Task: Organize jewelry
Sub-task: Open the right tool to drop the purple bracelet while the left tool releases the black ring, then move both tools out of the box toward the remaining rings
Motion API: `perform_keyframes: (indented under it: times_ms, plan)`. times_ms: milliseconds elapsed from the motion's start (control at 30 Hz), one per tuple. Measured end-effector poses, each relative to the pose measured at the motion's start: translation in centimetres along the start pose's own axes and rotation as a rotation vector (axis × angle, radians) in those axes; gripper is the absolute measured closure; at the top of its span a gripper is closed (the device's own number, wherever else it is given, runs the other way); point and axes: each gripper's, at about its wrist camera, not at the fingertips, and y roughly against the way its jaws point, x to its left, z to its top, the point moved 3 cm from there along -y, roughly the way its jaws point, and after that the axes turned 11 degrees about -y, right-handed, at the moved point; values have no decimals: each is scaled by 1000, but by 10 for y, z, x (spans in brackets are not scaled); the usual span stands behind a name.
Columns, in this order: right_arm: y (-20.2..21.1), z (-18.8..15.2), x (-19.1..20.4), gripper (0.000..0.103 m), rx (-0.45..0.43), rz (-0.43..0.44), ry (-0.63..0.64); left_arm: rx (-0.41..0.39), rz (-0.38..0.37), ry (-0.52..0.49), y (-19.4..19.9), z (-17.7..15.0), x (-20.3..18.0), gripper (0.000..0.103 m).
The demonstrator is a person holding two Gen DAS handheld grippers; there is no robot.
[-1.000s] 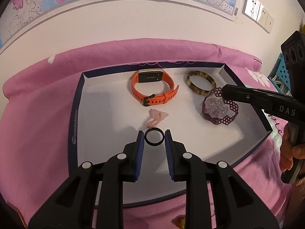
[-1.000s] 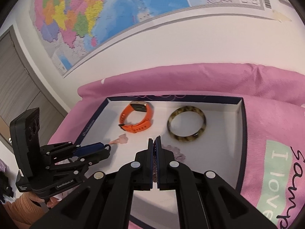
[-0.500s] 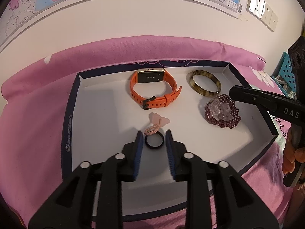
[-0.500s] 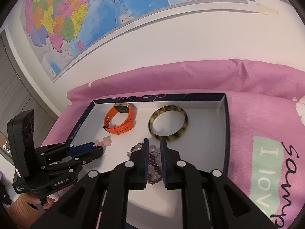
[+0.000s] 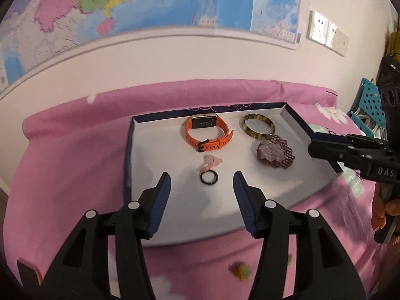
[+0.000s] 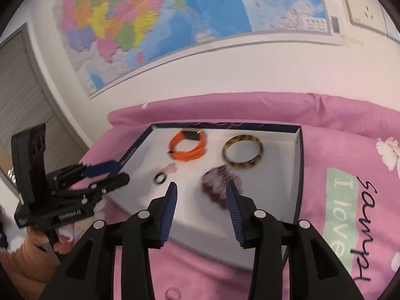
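1. At the bottom centre of the left wrist view, the left gripper [image 5: 202,175] has its blue-padded jaws spread apart; they have just been opening, and nothing is pinched between them.
2. Just beyond its fingertips, at frame centre, a small black ring [image 5: 209,177] lies free on the white floor of the shallow, dark-rimmed box lid [image 5: 155,150].
3. Touching the ring's far edge is a pale pink hair tie [image 5: 210,163].
4. At the bottom centre of the right wrist view, the right gripper [image 6: 202,186] also stands spread, its jaws just having opened, empty.
5. A purple beaded bracelet [image 6: 220,182] with clear stones lies in the lid right by the right-hand pad; blur hides whether they touch.
6. Farther back, upper centre, the orange smartwatch [image 5: 207,132] rests near the lid's far wall, with a tortoiseshell bangle [image 5: 257,126] to its right, apart from it.
7. The lid sits on a pink bedcover [image 5: 62,165].
8. Behind, filling the top of the frame, a coloured map [image 5: 162,2] hangs on the white wall.
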Motion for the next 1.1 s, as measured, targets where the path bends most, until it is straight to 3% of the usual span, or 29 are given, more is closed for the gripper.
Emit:
perform_keyframes:
  times_ms: [233, 567, 767, 1100]
  plan:
    - [13, -37, 11, 63, 50, 18, 39, -5, -15, -7, 26, -30, -6, 49]
    - [23, -91, 8, 63, 115, -21, 37, 42, -50, -22, 32, -67, -21, 48]
    - [25, -104, 7, 63, 130, -17, 18, 52, -74, -45, 35, -78, -32, 48]
    - [18, -113, 16, 64, 133, -81, 71, 85, -78, -64, 27, -81, -41, 49]
